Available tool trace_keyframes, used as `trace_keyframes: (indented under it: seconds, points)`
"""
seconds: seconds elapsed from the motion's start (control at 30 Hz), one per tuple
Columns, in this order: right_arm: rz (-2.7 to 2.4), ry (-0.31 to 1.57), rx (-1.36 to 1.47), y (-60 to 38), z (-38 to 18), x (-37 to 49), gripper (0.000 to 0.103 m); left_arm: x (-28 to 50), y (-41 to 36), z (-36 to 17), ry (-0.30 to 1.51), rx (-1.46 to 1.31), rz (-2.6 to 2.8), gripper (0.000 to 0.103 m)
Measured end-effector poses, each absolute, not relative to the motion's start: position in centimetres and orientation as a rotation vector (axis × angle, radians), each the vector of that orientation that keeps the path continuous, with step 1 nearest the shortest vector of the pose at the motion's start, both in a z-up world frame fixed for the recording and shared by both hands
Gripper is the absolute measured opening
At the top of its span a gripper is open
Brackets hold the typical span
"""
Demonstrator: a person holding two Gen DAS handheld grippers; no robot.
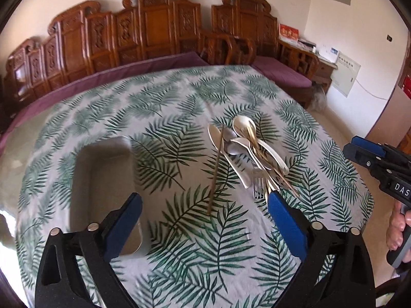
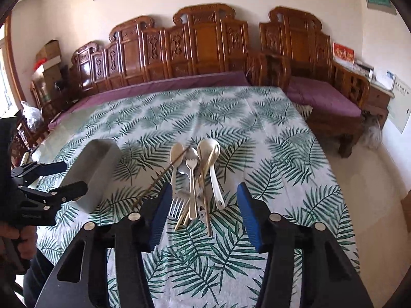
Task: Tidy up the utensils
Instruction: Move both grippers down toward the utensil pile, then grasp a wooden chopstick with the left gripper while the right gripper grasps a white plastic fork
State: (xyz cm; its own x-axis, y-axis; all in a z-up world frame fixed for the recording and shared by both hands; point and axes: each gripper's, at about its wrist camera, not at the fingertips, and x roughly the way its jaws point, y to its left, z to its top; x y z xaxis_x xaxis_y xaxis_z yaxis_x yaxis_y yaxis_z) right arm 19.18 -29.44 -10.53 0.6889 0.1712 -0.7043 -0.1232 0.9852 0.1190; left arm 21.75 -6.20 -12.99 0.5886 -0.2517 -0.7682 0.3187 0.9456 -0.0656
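The pile of spoons, forks and chopsticks [image 2: 197, 179] lies bowls away, handles toward the grippers. Left gripper [image 1: 205, 213] gapes wide; right gripper [image 2: 204, 213] half-spread, both empty.

Black-framed hand-held gripper [image 2: 204, 205], blue ribbed pads [image 2: 161, 213], silver screws

tray [image 1: 102, 169] left of utensil pile [image 1: 246, 151]

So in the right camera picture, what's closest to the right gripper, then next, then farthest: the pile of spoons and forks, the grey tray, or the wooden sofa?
1. Pile of white spoons and metal forks, just ahead.
2. Grey rectangular metal tray, left.
3. Carved wooden sofa, far back.
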Motion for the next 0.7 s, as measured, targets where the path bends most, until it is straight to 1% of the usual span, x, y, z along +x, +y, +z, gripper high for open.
trace_keyframes:
  seconds: [0.03, 0.1, 0.13, 0.2, 0.23, 0.27, 0.33, 0.47, 0.53, 0.63, 0.7]
  points:
    - [0.167, 0.808, 0.066, -29.5, -11.0, 19.7, 0.051, 22.4, -6.4, -13.5, 0.895, 0.082, -0.343, 0.087]
    - [0.170, 0.833, 0.066, -29.3, -11.8, 20.6, 0.048, 23.2, -6.7, -14.1, 0.914, 0.083, -0.358, 0.079]
    - [0.174, 0.845, 0.067, -29.2, -12.2, 21.1, 0.047, 23.6, -6.9, -14.5, 0.922, 0.085, -0.366, 0.078]
    - [0.184, 0.861, 0.067, -29.0, -12.8, 21.7, 0.045, 24.6, -7.4, -15.3, 0.944, 0.087, -0.386, 0.069]
    - [0.187, 0.869, 0.065, -29.0, -13.0, 22.0, 0.044, 25.1, -7.6, -15.7, 0.955, 0.082, -0.397, 0.067]
    - [0.193, 0.880, 0.059, -28.8, -13.4, 22.5, 0.043, 25.8, -7.8, -16.4, 0.972, 0.080, -0.406, 0.063]
    - [0.201, 0.891, 0.053, -28.6, -13.6, 22.8, 0.041, 26.7, -8.3, -17.4, 0.993, 0.084, -0.413, 0.058]
    - [0.222, 0.923, 0.049, -28.3, -14.6, 23.7, 0.037, 28.6, -9.2, -19.5, 1.038, 0.098, -0.426, 0.044]
    - [0.234, 0.942, 0.053, -28.2, -15.2, 24.1, 0.033, 29.3, -9.7, -20.5, 1.053, 0.105, -0.428, 0.042]
    - [0.247, 0.963, 0.048, -28.0, -15.9, 24.8, 0.029, 30.1, -10.3, -21.7, 1.075, 0.117, -0.425, 0.037]
    - [0.256, 0.974, 0.050, -27.9, -16.3, 25.5, 0.028, 30.6, -10.6, -22.4, 1.087, 0.125, -0.421, 0.031]
